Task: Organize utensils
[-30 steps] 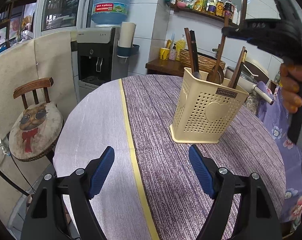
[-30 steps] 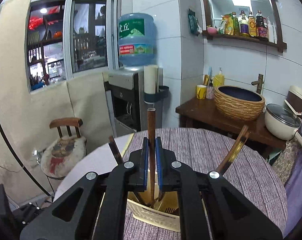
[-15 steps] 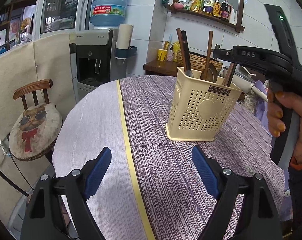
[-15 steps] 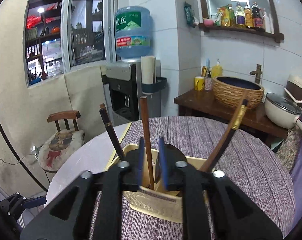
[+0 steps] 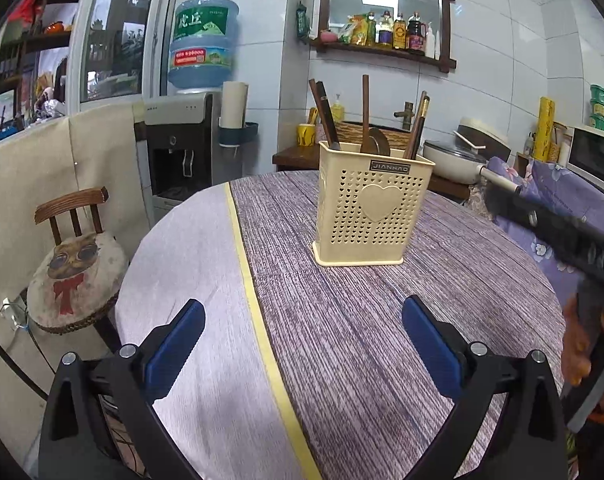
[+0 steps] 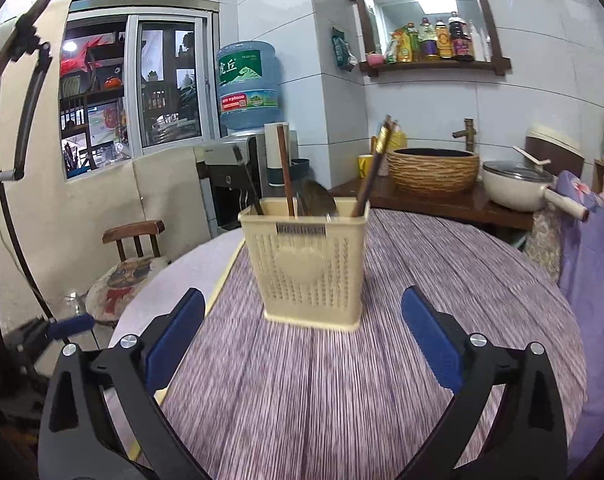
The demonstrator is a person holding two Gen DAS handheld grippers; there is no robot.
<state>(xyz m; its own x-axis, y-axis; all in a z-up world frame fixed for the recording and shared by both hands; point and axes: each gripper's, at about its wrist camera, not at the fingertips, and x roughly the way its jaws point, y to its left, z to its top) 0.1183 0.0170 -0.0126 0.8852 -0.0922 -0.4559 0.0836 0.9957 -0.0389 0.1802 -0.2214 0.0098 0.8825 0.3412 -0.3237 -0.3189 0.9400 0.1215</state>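
Observation:
A cream perforated utensil holder (image 5: 371, 216) (image 6: 309, 264) stands upright on the round purple-grey table (image 5: 361, 340). Dark wooden chopsticks (image 5: 325, 114), a wooden spoon handle (image 5: 365, 112) and gold-tipped chopsticks (image 6: 375, 160) stick out of it. My left gripper (image 5: 303, 338) hovers low over the table in front of the holder, its jaws opening wide with nothing between them. My right gripper (image 6: 303, 334) faces the holder from a short way back, its jaws also opening, nothing between them. The right tool shows blurred at the left wrist view's right edge, held by a hand (image 5: 581, 344).
A yellow tape line (image 5: 254, 304) runs across the table. A wooden chair with a cat cushion (image 5: 74, 276) stands at the left. Behind are a water dispenser (image 5: 182, 148), a side table with a woven basket (image 6: 433, 170) and a pot (image 6: 517, 188).
My right gripper let go of the wooden handle, which now stands in the holder, then pulled back and down with jaws spread wide. My left gripper opened wider and drew back from the holder.

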